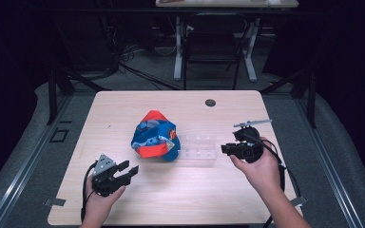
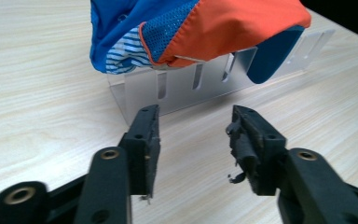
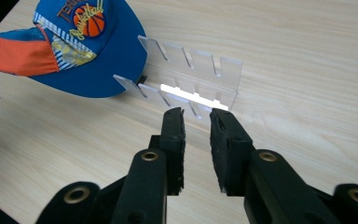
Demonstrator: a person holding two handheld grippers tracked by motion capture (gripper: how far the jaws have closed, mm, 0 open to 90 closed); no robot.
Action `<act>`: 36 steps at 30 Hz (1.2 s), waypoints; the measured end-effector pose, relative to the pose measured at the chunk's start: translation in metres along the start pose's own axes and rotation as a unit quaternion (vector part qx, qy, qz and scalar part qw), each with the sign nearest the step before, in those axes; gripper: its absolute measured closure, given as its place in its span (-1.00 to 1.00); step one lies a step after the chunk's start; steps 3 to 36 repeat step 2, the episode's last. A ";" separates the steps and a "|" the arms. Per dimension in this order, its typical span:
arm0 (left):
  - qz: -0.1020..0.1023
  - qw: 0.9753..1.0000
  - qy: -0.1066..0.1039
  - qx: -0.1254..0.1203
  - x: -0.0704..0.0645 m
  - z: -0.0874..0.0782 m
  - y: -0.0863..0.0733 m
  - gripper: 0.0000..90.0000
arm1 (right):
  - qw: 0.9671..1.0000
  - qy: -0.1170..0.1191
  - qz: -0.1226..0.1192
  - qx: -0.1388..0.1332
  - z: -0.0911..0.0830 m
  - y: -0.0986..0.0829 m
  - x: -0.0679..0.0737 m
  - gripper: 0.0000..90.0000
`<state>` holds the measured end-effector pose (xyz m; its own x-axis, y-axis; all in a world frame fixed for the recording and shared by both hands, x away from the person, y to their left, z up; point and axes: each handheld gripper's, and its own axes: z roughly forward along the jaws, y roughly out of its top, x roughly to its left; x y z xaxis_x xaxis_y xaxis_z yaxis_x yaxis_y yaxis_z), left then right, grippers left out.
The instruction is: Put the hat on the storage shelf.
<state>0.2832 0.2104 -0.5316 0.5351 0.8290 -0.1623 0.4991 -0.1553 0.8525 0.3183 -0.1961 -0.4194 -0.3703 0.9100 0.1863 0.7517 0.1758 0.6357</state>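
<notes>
A blue and orange baseball cap (image 1: pixel 154 135) lies mid-table, resting on the left end of a clear slotted acrylic rack (image 1: pixel 198 151). My left gripper (image 1: pixel 126 172) stands open on the near left, a short way in front of the cap, with nothing between its jaws. In the left gripper view the cap (image 2: pixel 191 28) overhangs the rack (image 2: pixel 191 88) just ahead of the open gripper (image 2: pixel 193 135). My right gripper (image 1: pixel 225 148) is at the rack's right end. In the right gripper view it (image 3: pixel 196 122) stands narrowly open, its tips at the rack's (image 3: pixel 200 74) near edge; the cap (image 3: pixel 88 51) lies beyond on the left.
The light wooden table (image 1: pixel 123 109) has a small dark round hole (image 1: pixel 210 102) near its far edge. A chair and desk legs (image 1: pixel 214 47) stand on the floor behind the table. Bare tabletop lies in front of and beside the cap.
</notes>
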 end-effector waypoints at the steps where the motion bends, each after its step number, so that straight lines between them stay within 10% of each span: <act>1: 0.001 1.000 -0.004 -0.001 -0.001 0.001 0.000 0.12 | 1.000 0.001 -0.001 -0.004 0.001 -0.006 0.001 0.57; 36: 0.000 1.000 -0.011 -0.003 -0.003 0.002 0.001 0.08 | 1.000 0.000 -0.002 -0.021 0.002 -0.015 0.002 0.46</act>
